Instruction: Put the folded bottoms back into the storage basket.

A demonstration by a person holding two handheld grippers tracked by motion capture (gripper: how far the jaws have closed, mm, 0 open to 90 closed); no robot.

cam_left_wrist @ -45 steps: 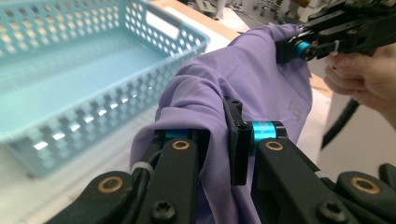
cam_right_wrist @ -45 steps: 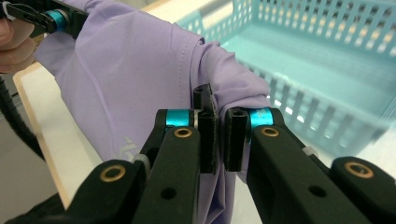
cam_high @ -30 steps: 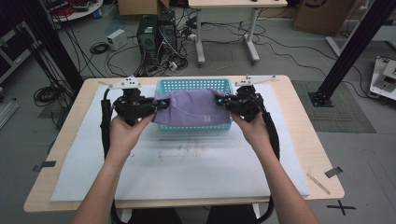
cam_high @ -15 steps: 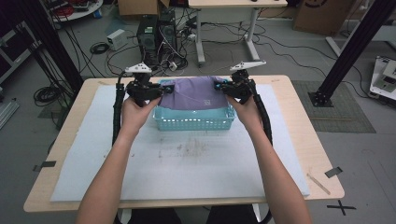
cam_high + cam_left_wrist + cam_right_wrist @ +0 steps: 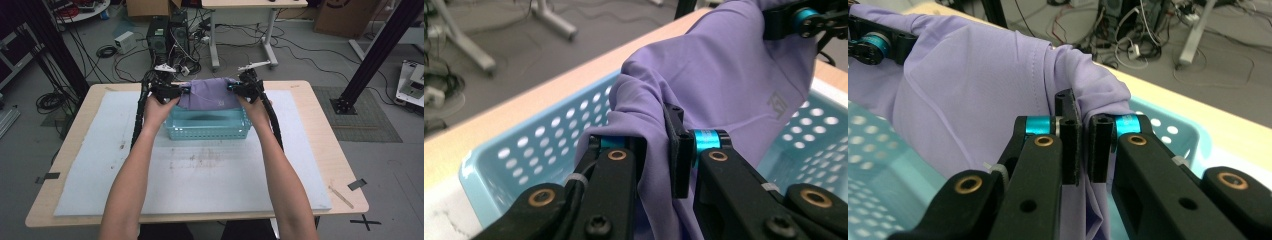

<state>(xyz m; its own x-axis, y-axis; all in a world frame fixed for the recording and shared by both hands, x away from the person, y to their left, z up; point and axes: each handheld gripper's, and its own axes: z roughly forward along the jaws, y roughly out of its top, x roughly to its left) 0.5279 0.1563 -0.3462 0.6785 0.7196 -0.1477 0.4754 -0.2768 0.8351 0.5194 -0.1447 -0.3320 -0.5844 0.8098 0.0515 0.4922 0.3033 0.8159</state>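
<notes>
Wooden table (image 5: 320, 150), teal basket (image 5: 207, 131) near its far edge, purple shirt (image 5: 210, 94) stretched above the basket. Left gripper (image 5: 181, 90) and right gripper (image 5: 234, 87) each pinch a shirt edge. Thin fabric could slip free if pulled tighter.

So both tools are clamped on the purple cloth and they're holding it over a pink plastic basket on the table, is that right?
Not quite: the basket is light blue, not pink, as the high view shows. The rest holds: the left tool and the right tool are both clamped on the purple cloth, holding it over the basket on the table.
</notes>
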